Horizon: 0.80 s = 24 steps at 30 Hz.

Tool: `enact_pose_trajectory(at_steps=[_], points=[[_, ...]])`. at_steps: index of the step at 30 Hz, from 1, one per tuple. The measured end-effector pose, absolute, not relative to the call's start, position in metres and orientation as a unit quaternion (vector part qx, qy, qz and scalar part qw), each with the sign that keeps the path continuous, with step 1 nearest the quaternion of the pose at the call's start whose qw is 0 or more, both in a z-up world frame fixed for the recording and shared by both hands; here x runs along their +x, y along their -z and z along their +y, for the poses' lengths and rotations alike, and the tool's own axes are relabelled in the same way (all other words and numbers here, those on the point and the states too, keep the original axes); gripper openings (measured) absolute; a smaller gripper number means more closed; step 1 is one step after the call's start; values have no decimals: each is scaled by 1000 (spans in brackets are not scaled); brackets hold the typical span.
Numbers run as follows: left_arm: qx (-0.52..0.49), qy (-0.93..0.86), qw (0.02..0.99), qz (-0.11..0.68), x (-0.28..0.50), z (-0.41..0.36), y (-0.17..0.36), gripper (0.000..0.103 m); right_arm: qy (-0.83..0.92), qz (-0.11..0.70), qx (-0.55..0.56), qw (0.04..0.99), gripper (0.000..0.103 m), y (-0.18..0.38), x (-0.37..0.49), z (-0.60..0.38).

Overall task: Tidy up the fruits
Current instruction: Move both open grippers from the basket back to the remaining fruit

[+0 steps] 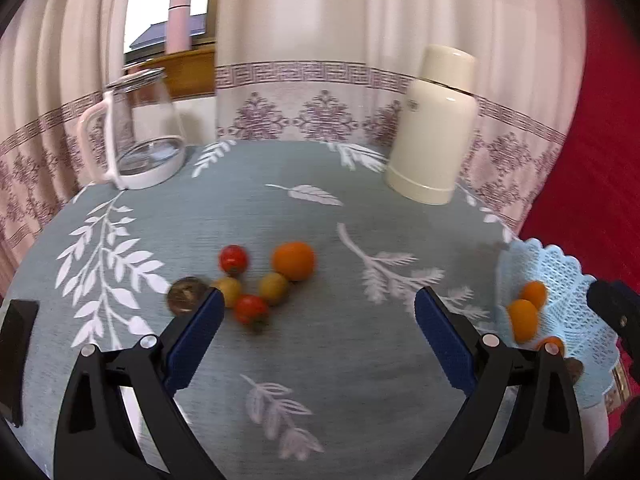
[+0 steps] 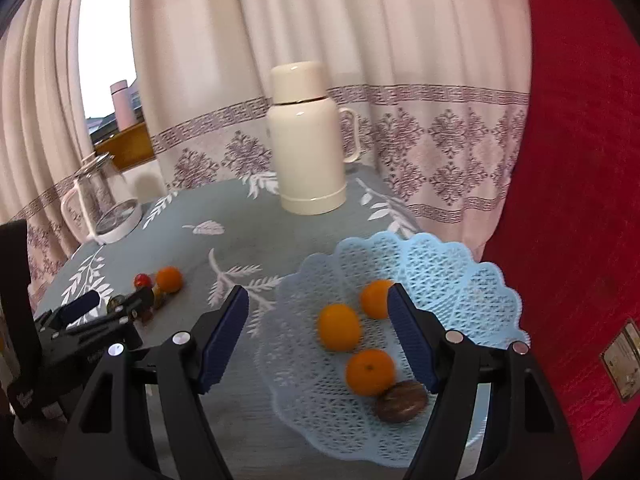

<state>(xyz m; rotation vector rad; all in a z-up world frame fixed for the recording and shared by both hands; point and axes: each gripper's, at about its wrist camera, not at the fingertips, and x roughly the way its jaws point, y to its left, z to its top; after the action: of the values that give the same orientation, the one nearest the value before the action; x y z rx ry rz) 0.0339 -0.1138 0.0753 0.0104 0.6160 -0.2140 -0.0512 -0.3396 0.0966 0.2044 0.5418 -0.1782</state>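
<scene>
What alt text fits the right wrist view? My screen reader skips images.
Open right gripper hovers over a light blue lace-pattern fruit plate holding three oranges and a brown walnut. Behind stands a cream thermos; more fruit lies left on the leaf-print tablecloth.

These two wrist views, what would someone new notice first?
Probably the pale blue lace-pattern basket at the table's right edge, holding three oranges and a brown nut. Next, the loose cluster of small fruit mid-table, led by one orange, in front of the open left gripper. Behind stand a cream flask and a glass jug.
</scene>
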Motion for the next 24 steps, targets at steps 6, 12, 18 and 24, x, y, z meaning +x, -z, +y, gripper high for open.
enact_pose_trajectory(at_steps=[6,12,18,24], points=[[-7,74,949,307,48,-85,-72,97,71,278,96,953,72,-91,-42,-323],[-14,56,950,307,56,-64,-71,97,60,287,90,952,72,-86,-37,-309],[-16,47,949,310,62,-54,-67,97,52,294,85,951,72,-83,-31,-299],[-17,42,948,316,69,-47,-60,97,43,302,80,949,72,-79,-25,-290]])
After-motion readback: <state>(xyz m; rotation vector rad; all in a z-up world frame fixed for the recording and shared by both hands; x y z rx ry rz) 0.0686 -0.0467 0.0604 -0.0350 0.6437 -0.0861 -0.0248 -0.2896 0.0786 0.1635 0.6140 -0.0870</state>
